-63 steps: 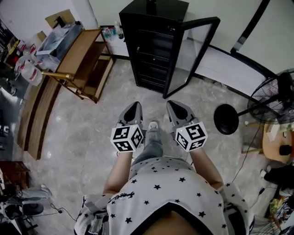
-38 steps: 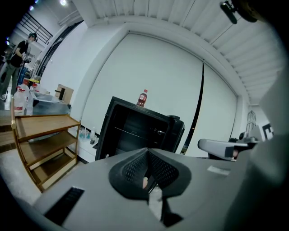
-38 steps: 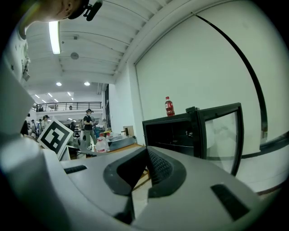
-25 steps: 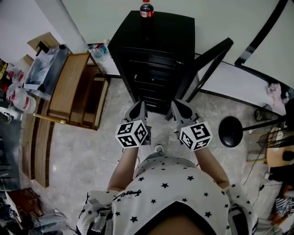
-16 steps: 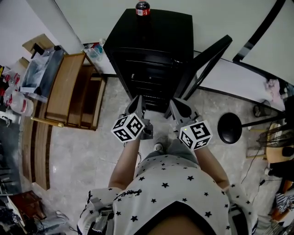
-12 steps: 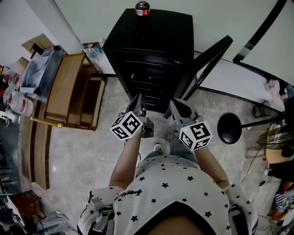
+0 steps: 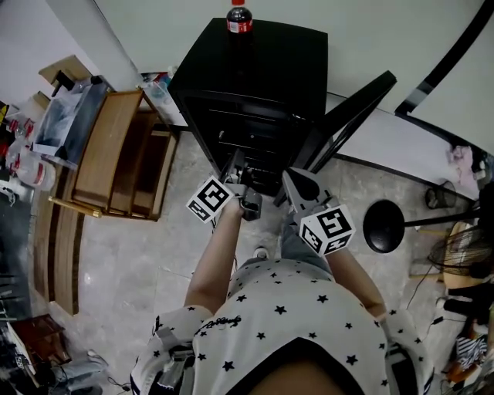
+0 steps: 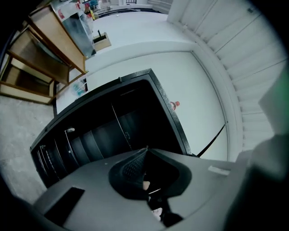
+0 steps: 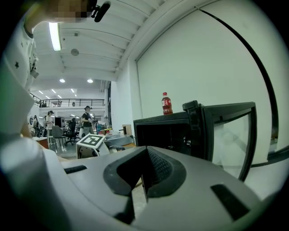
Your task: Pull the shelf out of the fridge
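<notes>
Pale marbled floor tiles (image 7: pixel 131 247) spread beneath the person, and at 12 o'clock in the head view a black fridge (image 7: pixel 258 73) stands against the white wall, its glass door (image 7: pixel 347 108) swung out toward 2 o'clock. Inside the dark cabinet only the wire shelves (image 7: pixel 248 129) can be made out, all seated in the fridge, one above another. A red-labelled cola bottle (image 7: pixel 238 17) stands upright on the fridge's top. At 10 o'clock a wooden trolley (image 7: pixel 116 150) carries a clear plastic bin (image 7: pixel 76 108) whose contents cannot be told. The left gripper (image 7: pixel 234 166), rolled onto its side, reaches the mouth of the fridge with its jaws closed on nothing. The right gripper (image 7: pixel 293 179) hangs just beside it at 1 o'clock, short of the opening, its jaws likewise pressed together and empty.
</notes>
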`<state>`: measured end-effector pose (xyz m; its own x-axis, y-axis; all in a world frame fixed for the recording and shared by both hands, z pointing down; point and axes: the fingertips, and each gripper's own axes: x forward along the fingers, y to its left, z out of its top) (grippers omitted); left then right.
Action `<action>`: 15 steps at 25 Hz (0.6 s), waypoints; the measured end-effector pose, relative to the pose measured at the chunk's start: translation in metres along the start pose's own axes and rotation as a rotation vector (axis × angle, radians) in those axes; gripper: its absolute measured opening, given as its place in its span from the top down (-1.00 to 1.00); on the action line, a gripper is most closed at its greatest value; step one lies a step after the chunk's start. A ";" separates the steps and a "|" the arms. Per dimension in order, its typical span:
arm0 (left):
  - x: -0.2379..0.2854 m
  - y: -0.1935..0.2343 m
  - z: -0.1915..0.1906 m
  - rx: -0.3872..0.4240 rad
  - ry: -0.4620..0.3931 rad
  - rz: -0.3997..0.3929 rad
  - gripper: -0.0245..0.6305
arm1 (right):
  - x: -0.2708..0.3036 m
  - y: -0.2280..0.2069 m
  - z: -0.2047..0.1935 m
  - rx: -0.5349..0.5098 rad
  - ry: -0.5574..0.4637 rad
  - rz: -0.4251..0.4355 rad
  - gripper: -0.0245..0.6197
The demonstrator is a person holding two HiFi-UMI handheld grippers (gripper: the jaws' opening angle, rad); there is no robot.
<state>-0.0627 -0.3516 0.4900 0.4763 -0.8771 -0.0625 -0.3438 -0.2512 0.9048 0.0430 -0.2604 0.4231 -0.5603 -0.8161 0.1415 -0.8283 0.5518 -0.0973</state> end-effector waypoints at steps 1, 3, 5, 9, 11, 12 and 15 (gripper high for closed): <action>0.005 0.003 0.000 -0.005 -0.006 0.003 0.89 | 0.002 -0.002 0.000 0.000 0.001 0.007 0.94; 0.016 0.007 0.000 -0.017 -0.017 0.004 0.89 | 0.005 -0.006 0.001 -0.004 0.003 0.020 0.94; 0.026 0.011 0.000 -0.041 -0.029 -0.004 0.89 | 0.008 -0.010 0.001 -0.006 0.007 0.032 0.94; 0.044 0.020 0.001 -0.092 -0.062 -0.017 0.88 | 0.013 -0.015 -0.002 -0.008 0.015 0.060 0.94; 0.052 0.024 0.002 -0.114 -0.074 -0.027 0.84 | 0.014 -0.017 -0.003 -0.008 0.019 0.070 0.94; 0.057 0.026 0.002 -0.127 -0.077 -0.037 0.71 | 0.015 -0.018 -0.003 -0.008 0.021 0.073 0.94; 0.071 0.031 0.001 -0.165 -0.081 -0.063 0.52 | 0.015 -0.024 -0.003 -0.009 0.020 0.079 0.94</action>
<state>-0.0405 -0.4224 0.5128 0.4238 -0.8934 -0.1491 -0.1750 -0.2423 0.9543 0.0544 -0.2858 0.4305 -0.6239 -0.7662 0.1539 -0.7813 0.6161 -0.1001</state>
